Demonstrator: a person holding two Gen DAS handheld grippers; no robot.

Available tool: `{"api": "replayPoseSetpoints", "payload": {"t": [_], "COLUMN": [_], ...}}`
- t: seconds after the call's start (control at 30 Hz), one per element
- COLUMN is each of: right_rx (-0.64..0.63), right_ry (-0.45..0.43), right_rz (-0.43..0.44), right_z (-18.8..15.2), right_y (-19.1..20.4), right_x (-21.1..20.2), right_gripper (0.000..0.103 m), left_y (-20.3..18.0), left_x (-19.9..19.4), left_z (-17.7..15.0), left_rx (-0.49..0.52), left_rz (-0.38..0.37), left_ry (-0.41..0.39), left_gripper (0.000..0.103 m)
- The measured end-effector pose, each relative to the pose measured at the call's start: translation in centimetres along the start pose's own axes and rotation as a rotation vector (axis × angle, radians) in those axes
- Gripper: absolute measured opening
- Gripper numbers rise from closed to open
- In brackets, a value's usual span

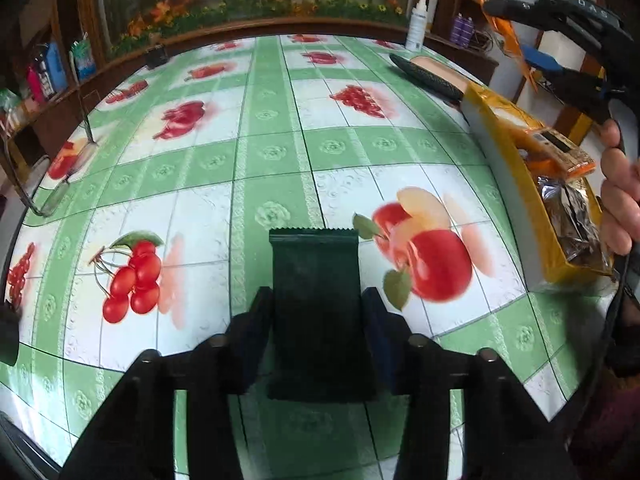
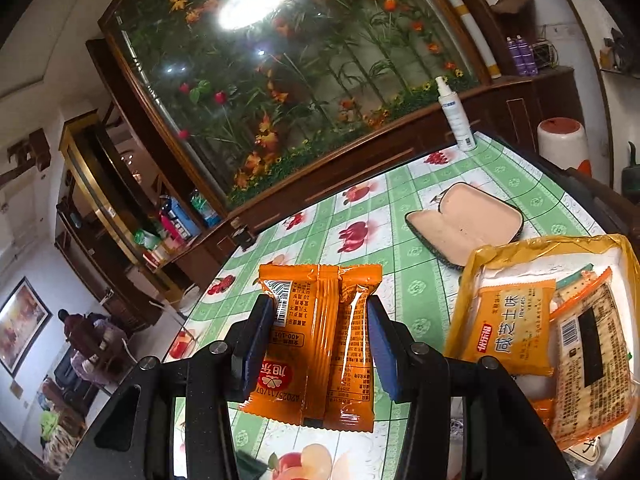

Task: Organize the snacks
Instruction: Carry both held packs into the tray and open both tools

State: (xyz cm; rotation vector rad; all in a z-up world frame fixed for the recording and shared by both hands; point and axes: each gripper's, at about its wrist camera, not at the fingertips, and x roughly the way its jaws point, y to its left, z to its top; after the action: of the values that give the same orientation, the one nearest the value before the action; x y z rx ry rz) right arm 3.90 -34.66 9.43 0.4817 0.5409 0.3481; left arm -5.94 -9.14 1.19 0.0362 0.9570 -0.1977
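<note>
Dark green packet (image 1: 316, 312) sits pinched in your left gripper (image 1: 318, 340), above table (image 1: 280, 152) near its front edge. Your right gripper (image 2: 320, 344) clamps orange packet (image 2: 320, 344), "400-10" legible. Yellow box (image 2: 500, 256) at right edge holds cracker packs (image 2: 516, 326), Chinese lettering.

We see a table (image 1: 280, 152) under a green fruit-print cloth. On it lie a yellow snack tray (image 2: 476, 280), an open glasses case (image 2: 460, 224) and a spray bottle (image 2: 456, 116)

The oilcloth-covered surface (image 1: 280, 152) is checked green and white with red fruit prints. A dark green foil snack packet (image 1: 320, 300) contrasts with the orange printed snack packet (image 2: 320, 344). The yellow plastic snack tray (image 2: 520, 252) has a white inside.
</note>
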Motion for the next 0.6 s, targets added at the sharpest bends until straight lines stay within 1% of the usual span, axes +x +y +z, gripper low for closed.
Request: {"api": "replayPoseSetpoints", "payload": {"t": [0.07,0.13,0.23,0.37,0.47,0.53,0.6], "right_rx": [0.004,0.013,0.034,0.047,0.059,0.055,0.058], "right_ry": [-0.001,0.0,0.001,-0.006,-0.033,-0.049,-0.047], "right_rz": [-0.008,-0.006,0.014,0.012,-0.037,-0.096,-0.13], "right_z": [-0.1,-0.3,-0.8,-0.5,0.4,1.1,1.7], "right_y": [-0.3,-0.5,-1.1,-2.7,-4.8,-6.4,-7.6], "right_x": [-0.1,-0.4,-2.1,-5.2,-7.9,-9.5,-10.4], "right_gripper": [0.05,0.05,0.05,0.05,0.05,0.05,0.05], "left_y": [0.1,0.1,-0.2,-1.8,-4.1,-6.2,-8.4], "left_x": [-0.1,-0.2,-1.1,-2.4,-3.4,-3.7,-3.7], "left_z": [-0.1,-0.2,0.4,2.6,4.6,5.9,6.9], "left_rx": [-0.009,-0.021,-0.036,-0.021,0.007,0.031,0.061], "left_rz": [0.013,0.002,-0.061,-0.137,-0.221,-0.279,-0.328], "left_ry": [-0.019,-0.026,-0.046,-0.084,-0.111,-0.121,-0.122], "left_gripper": [0.044,0.043,0.043,0.043,0.043,0.043,0.043]}}
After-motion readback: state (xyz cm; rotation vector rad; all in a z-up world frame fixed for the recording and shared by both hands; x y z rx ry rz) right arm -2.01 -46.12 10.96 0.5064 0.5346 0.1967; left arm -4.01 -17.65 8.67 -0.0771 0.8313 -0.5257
